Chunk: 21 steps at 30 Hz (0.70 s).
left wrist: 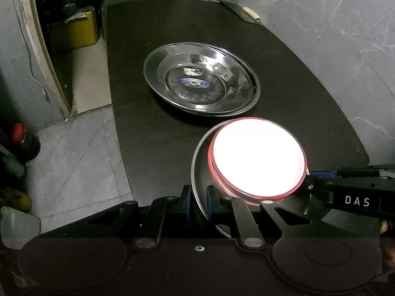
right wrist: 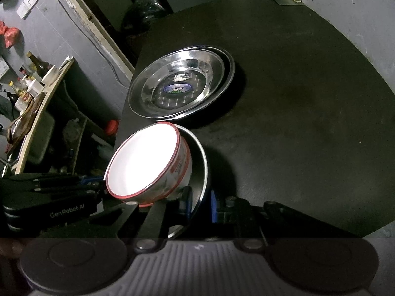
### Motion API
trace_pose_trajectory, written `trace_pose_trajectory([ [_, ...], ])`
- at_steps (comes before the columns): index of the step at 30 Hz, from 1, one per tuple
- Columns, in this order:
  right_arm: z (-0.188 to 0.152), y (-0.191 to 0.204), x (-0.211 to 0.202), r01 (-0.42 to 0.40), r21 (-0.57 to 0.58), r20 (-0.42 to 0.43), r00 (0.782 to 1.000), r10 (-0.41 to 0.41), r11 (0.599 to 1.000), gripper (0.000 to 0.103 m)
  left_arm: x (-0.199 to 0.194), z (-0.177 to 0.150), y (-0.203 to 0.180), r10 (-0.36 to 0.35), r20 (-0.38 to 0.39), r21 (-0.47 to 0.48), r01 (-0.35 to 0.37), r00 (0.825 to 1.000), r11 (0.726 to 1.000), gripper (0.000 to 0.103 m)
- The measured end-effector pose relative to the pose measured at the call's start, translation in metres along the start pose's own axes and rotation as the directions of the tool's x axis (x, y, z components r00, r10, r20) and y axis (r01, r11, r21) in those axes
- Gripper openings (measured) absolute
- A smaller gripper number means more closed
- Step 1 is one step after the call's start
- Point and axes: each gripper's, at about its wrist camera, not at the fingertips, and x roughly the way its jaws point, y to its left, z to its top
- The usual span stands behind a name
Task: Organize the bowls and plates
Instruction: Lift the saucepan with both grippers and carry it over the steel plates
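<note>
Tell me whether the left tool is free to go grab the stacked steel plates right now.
Probably not. The left tool is shut on the rim of the steel bowl holding the white bowls. The way to the steel plates looks clear.

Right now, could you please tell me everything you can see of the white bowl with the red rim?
The white bowl looks like enamel or glazed ware: glaring white inside, a thin red rim, reddish print on its outer wall. It sits tilted inside a steel bowl, leaning against its wall, near the black table edge. The left tongs and right tongs each clamp the steel bowl's rim, not the white bowl.
</note>
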Motion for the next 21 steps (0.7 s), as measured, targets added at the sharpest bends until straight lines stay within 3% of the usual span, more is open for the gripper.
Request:
trace_pose_trajectory([
  [21, 0.014, -0.009, -0.017, 0.013, 0.013, 0.036, 0.999, -0.014, 1.000, 0.017, -0.013, 0.020, -0.009, -0.043, 0.087, 0.022, 0.041, 0.995, 0.999, 0.012],
])
